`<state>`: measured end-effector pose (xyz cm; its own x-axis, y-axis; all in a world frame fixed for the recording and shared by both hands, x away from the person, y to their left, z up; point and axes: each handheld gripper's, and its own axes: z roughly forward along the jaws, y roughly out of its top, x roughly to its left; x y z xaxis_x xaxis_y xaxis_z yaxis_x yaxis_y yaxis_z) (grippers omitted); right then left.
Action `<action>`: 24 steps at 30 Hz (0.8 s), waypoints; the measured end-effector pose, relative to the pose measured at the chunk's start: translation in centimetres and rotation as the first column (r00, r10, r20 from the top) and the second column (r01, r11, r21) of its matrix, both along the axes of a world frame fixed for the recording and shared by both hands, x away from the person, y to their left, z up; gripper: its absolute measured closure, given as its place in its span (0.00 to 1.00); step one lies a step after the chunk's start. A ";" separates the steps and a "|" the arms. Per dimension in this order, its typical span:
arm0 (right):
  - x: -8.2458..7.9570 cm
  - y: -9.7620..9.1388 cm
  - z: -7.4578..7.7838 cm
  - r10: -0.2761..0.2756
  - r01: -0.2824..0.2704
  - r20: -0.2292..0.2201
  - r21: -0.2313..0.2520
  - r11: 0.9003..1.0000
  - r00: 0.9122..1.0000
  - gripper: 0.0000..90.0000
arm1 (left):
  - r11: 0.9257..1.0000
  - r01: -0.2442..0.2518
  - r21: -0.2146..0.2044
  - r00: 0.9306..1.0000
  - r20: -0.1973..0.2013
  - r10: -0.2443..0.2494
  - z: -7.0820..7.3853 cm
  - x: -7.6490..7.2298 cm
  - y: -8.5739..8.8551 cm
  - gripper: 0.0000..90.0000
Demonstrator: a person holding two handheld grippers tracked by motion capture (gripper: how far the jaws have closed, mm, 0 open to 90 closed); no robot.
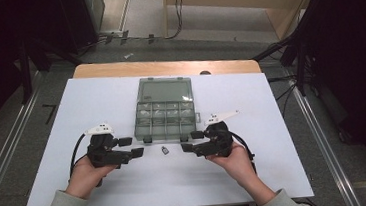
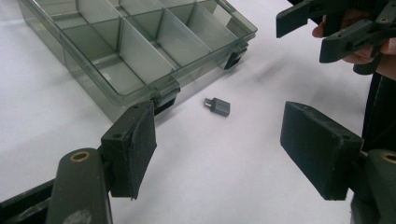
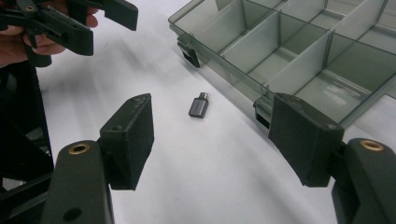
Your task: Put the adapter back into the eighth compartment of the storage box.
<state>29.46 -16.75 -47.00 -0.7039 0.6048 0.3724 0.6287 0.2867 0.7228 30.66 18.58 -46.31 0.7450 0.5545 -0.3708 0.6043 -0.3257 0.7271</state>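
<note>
Grey adapter [image 1: 165, 150], 1 pc, lies flat on white table [image 1: 103, 190] btwn both grippers, just in front of clear organizer box [image 1: 166, 115] (1, lid open). Long axis runs toward box, plug end facing it. Left gripper [image 1: 136, 152] jaws apart, empty. Right gripper [image 1: 187, 147] jaws apart, empty.

On the table [image 1: 49, 145] an open compartment box [image 1: 165, 117] sits at the middle, its lid [image 1: 165, 89] lying flat behind it. Just in front of the box's near edge lies a small adapter [image 1: 165, 150] (apart from the box, touching neither gripper). The left gripper [image 1: 136, 152] stands to the adapter's left, the right gripper [image 1: 186, 147] to its right, their jaws facing each other across it.
</note>
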 end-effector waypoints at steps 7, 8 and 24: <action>0.1 0.4 -0.1 0.015 -0.015 -0.002 -0.005 1.000 1.000 0.32 | 1.000 0.003 0.009 1.000 0.000 -0.002 -0.2 -0.7 0.3 0.30; 0.1 0.5 -0.2 0.017 -0.017 -0.001 -0.004 1.000 1.000 0.32 | 1.000 0.002 0.010 1.000 0.000 -0.002 -0.2 -0.8 0.4 0.30; 0.7 1.8 -0.6 0.046 -0.047 -0.015 -0.030 0.998 0.999 0.32 | 1.000 -0.022 0.010 1.000 -0.008 0.023 -0.5 -1.7 1.3 0.30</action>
